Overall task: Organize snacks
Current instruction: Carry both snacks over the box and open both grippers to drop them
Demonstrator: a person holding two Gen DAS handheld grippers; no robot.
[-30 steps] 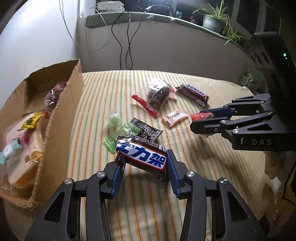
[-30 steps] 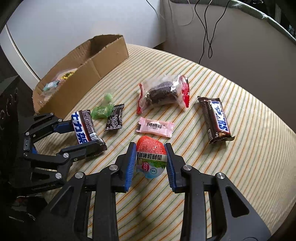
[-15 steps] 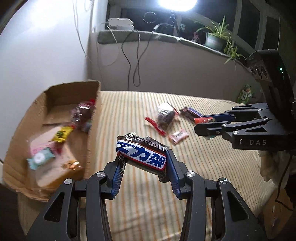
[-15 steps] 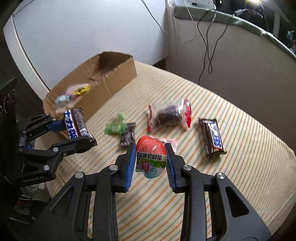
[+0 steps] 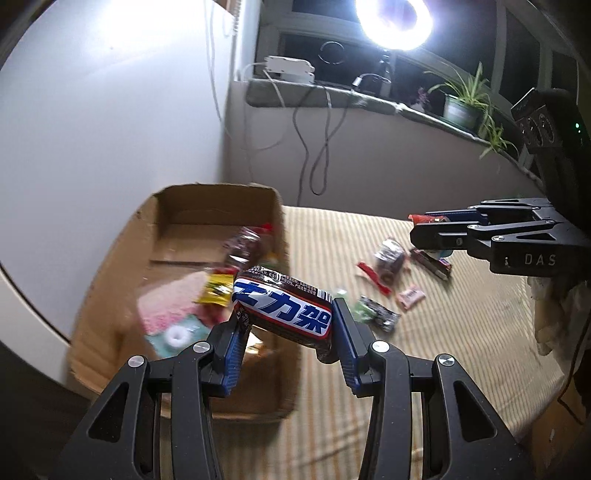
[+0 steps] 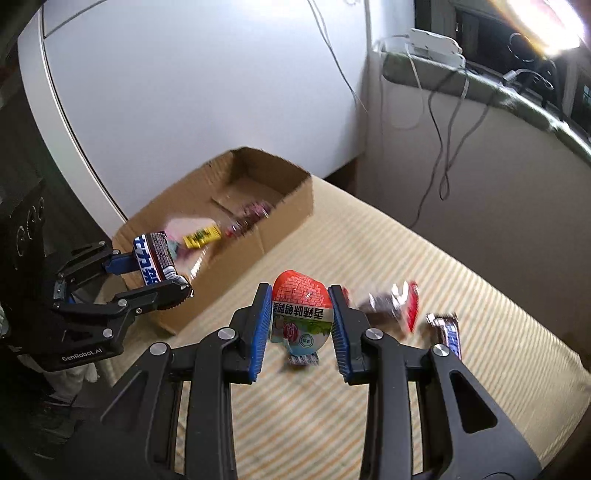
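Snickers-style bar (image 5: pixel 282 309) with blue Chinese lettering sat clamped crosswise between the blue pads of the left gripper (image 5: pixel 286 328), held in the air over the near end of the cardboard box (image 5: pixel 110 295). Same bar showed in the right wrist view (image 6: pixel 155 258), gripped at the box's near corner. Round red-topped snack pack (image 6: pixel 301 315) was pinched between the right gripper (image 6: pixel 300 321) pads, lifted clear above the striped bedspread (image 6: pixel 424 258). Both grippers closed on their items, neither touching the other.

Box lay open at the left edge of the bed, holding several snacks: pink-and-white packet (image 5: pixel 173 306), yellow wrapper (image 5: pixel 216 291), clear bag with dark contents (image 5: pixel 245 247), teal packet with a white ring (image 5: pixel 177 334); details blurred.

Loose snacks left on the bedspread, well apart from the box: clear bag with red ends and dark pieces (image 5: pixel 386 260), brown bar (image 5: pixel 432 262), small pink packet (image 5: pixel 410 297), black wrapper (image 5: pixel 382 317) just beside a green candy (image 5: pixel 360 308). Right view also showed the red-ended bag (image 6: pixel 391 306) and brown bar (image 6: pixel 448 332), smeared by motion.

Beyond the bed: grey ledge (image 5: pixel 332 96) with white power strip (image 5: pixel 290 68), dangling cables (image 5: pixel 317 147), potted plant (image 5: pixel 461 107), bright ring lamp (image 5: pixel 393 22).
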